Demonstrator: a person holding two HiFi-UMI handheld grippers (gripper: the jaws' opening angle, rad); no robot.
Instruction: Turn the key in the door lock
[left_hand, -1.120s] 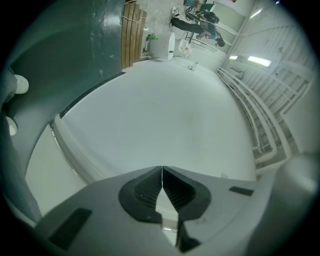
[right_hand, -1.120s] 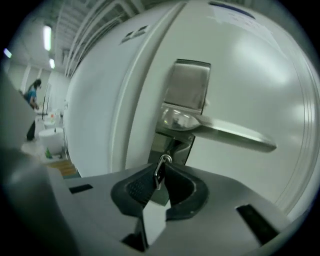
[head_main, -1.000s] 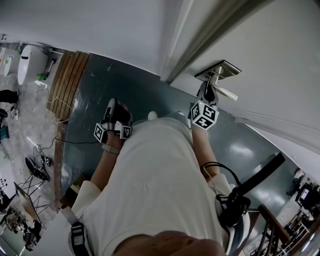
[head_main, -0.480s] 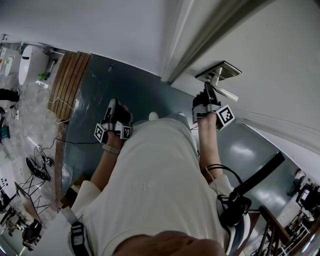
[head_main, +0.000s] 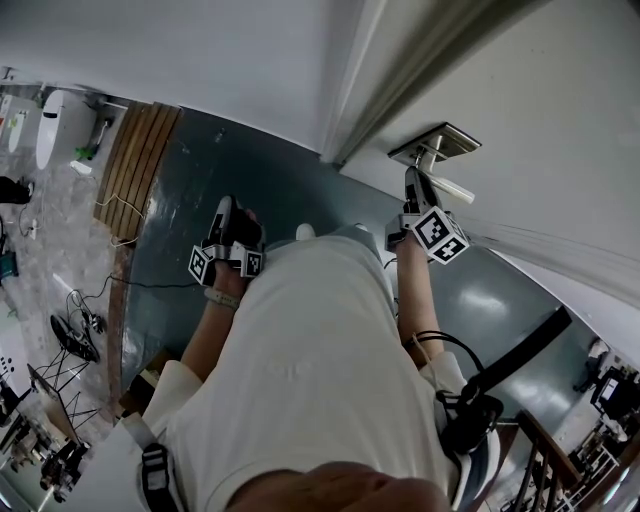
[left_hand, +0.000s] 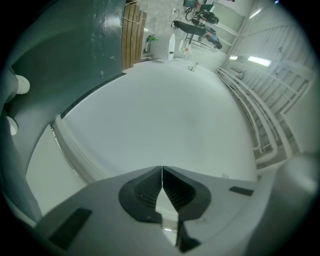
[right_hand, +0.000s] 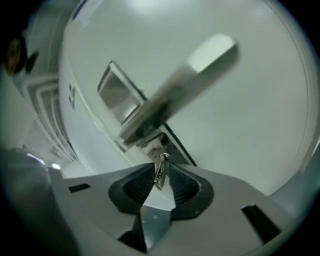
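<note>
A silver key (right_hand: 160, 172) sticks out of the lock below the metal lever handle (right_hand: 185, 85) on the white door (head_main: 560, 120). The key's head stands edge-on between the ribbed pads of my right gripper (right_hand: 159, 171). Its jaws have just been opening, and the pads sit close on both sides of the key without pressing it. In the head view the right gripper (head_main: 415, 190) reaches up to the handle plate (head_main: 437, 148). My left gripper (head_main: 228, 225) hangs apart at the person's left side. Its jaws (left_hand: 162, 175) are shut on nothing, facing a white wall.
The door frame (head_main: 400, 80) runs diagonally beside the handle. The floor (head_main: 200, 170) is dark grey-green, with a wooden slatted mat (head_main: 135, 165) at the left. A black strap and cable (head_main: 500, 370) hang at the person's right hip. Stair railings (left_hand: 260, 115) show in the left gripper view.
The right gripper has rolled about its own axis at the lock, swinging its marker cube from the left of the wrist to the right. The left gripper has not moved.
</note>
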